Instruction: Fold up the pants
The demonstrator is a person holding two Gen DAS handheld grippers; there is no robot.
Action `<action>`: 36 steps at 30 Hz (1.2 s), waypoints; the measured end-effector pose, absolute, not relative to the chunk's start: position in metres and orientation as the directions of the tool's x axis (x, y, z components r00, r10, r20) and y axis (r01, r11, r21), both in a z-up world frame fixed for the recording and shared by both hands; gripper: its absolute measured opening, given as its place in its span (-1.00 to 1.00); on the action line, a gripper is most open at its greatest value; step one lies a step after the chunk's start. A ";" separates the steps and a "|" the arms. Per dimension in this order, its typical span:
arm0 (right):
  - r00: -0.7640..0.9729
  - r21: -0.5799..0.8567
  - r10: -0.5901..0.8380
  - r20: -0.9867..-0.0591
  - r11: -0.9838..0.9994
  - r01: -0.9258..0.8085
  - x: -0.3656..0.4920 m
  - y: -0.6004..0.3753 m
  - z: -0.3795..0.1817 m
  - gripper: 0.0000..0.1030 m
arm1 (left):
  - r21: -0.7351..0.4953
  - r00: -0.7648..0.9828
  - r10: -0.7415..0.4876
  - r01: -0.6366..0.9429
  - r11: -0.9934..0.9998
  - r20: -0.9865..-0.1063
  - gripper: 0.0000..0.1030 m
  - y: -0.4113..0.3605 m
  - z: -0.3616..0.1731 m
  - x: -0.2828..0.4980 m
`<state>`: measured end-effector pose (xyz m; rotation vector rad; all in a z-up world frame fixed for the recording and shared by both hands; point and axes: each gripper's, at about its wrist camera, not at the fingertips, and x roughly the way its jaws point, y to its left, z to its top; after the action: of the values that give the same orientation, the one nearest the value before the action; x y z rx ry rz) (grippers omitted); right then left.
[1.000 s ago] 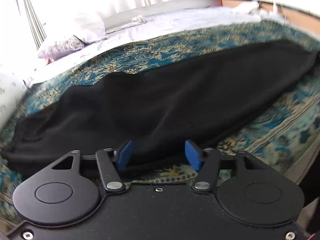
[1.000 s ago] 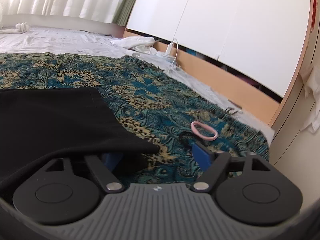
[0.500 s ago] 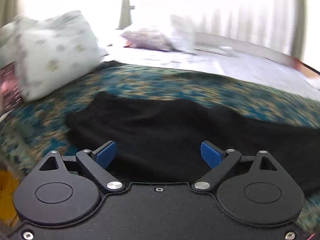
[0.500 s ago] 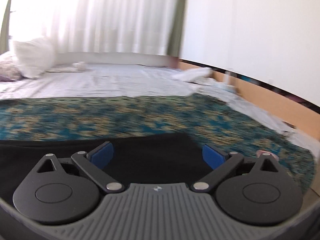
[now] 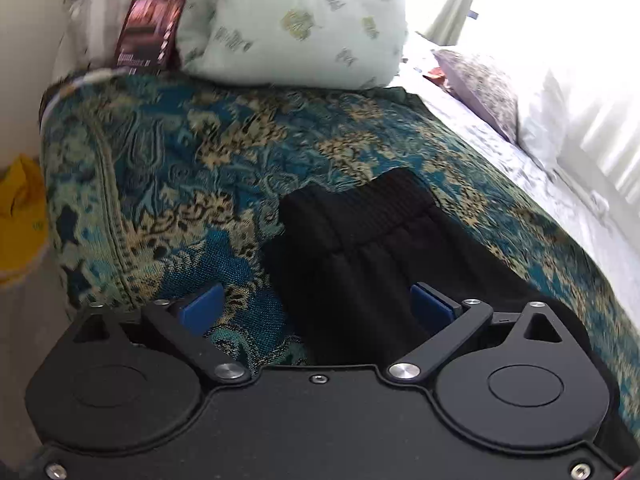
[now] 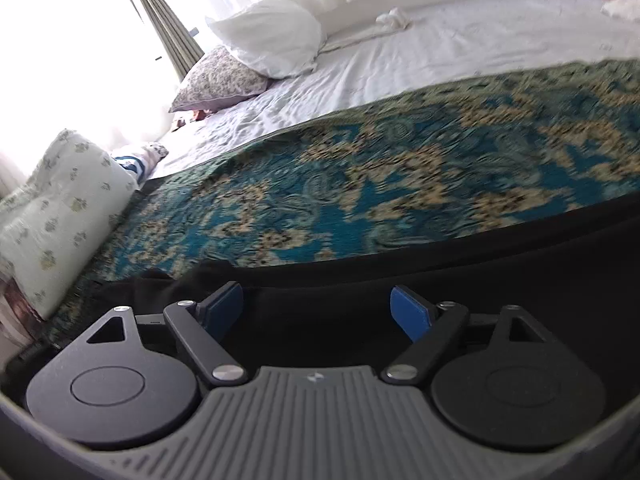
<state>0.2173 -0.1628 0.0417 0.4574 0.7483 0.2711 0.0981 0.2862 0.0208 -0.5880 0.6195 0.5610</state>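
Left gripper [image 5: 316, 308] is tipped down over the waistband end of the black pants [image 5: 360, 256], jaws opening wide, nothing pinched; one blue pad [image 5: 200, 306] sits over the patterned bedspread [image 5: 160, 168] just off the cloth edge, the other over the black fabric, so it looks lined up to take the near corner of the ribbed waistband [image 5: 356, 208]. Pants lie flat and long on the bedspread, waistband toward the pale printed pillow [image 5: 296, 20], likely spread out so a lengthwise fold is already in and the ends can be brought together. Right gripper [image 6: 318, 312] also angles down, over a stretch of the pants in the right wrist view; jaws wide but closing, black fabric below and between the pads, no pinch visible yet. White pillow [image 6: 268, 36] and bare sheet [image 6: 460, 52] sit well apart behind.
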 end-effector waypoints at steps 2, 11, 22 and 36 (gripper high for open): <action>0.667 0.573 0.461 -0.586 0.817 -0.061 0.243 -0.147 0.037 0.62 | -0.331 0.689 0.314 -0.633 0.699 -0.653 0.94 0.287 0.018 0.100; 0.549 0.549 0.492 -0.676 0.833 -0.070 0.315 -0.076 0.017 0.43 | -0.279 0.730 0.305 -0.560 0.780 -0.612 0.30 0.271 0.018 0.104; 0.561 0.536 0.502 -0.658 0.836 -0.119 0.323 -0.053 0.025 -0.85 | -0.246 0.787 0.396 -0.549 0.799 -0.472 -0.75 0.266 0.027 0.082; 0.642 0.519 0.463 -0.611 0.847 -0.117 0.339 -0.044 -0.001 -0.64 | -0.124 0.725 0.472 -0.600 0.790 -0.501 -0.56 0.253 0.018 0.075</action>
<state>0.3389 -0.0443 -0.0008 0.4630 0.8125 0.3443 0.0746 0.2535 0.0176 -0.2883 0.4691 0.6004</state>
